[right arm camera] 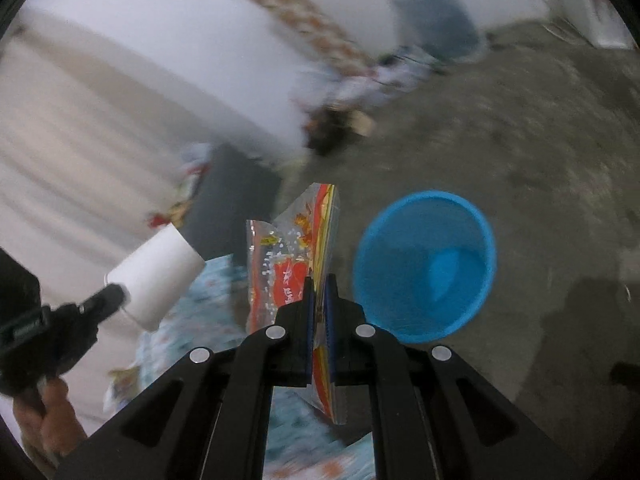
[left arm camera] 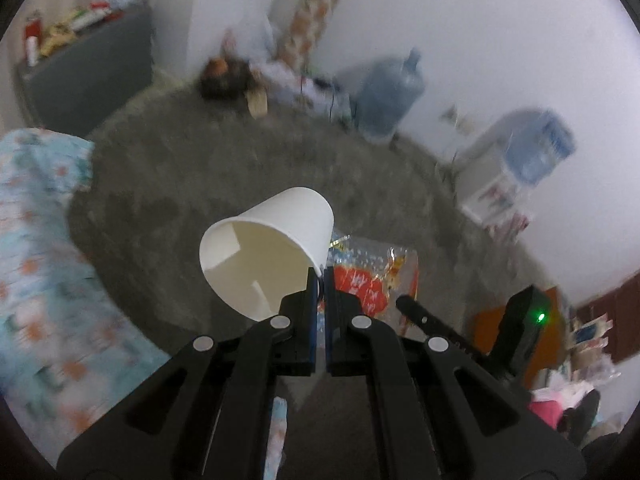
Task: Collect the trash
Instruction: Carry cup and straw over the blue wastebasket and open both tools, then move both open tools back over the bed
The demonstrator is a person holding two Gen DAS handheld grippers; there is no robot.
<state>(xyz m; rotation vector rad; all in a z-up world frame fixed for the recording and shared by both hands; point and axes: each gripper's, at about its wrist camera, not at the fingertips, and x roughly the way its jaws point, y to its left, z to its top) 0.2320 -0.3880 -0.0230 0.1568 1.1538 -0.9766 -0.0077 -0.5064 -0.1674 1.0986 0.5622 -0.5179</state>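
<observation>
The floor (left arm camera: 248,168) is bare grey concrete and fills the middle of both views, with a white wall (left arm camera: 500,40) behind it in the upper part of the frames; most of the background is blurred. In the left wrist view, two large blue water bottles (left arm camera: 390,96) stand near the wall at the upper right, and a patterned cloth (left arm camera: 44,264) in light blue and orange covers the left edge of the frame. The left gripper (left arm camera: 319,280) sits at the lower centre of this view, and its jaws are pressed together on the rim of a white paper cup (left arm camera: 268,256), which lies tilted with its open mouth turned toward the camera. Just behind the cup, to the right, the clear wrapper (left arm camera: 372,280) with red print is visible. In the right wrist view, the right gripper (right arm camera: 319,292) is at the lower centre with its jaws pinching this wrapper (right arm camera: 288,256), which stands up between them as a thin sheet. Right of the wrapper, on the floor, is a blue bin (right arm camera: 424,268), open at the top; nothing can be made out inside. At the lower left of this view, the left gripper (right arm camera: 110,300) holds the cup (right arm camera: 156,276), and a hand (right arm camera: 48,420) shows below it.
</observation>
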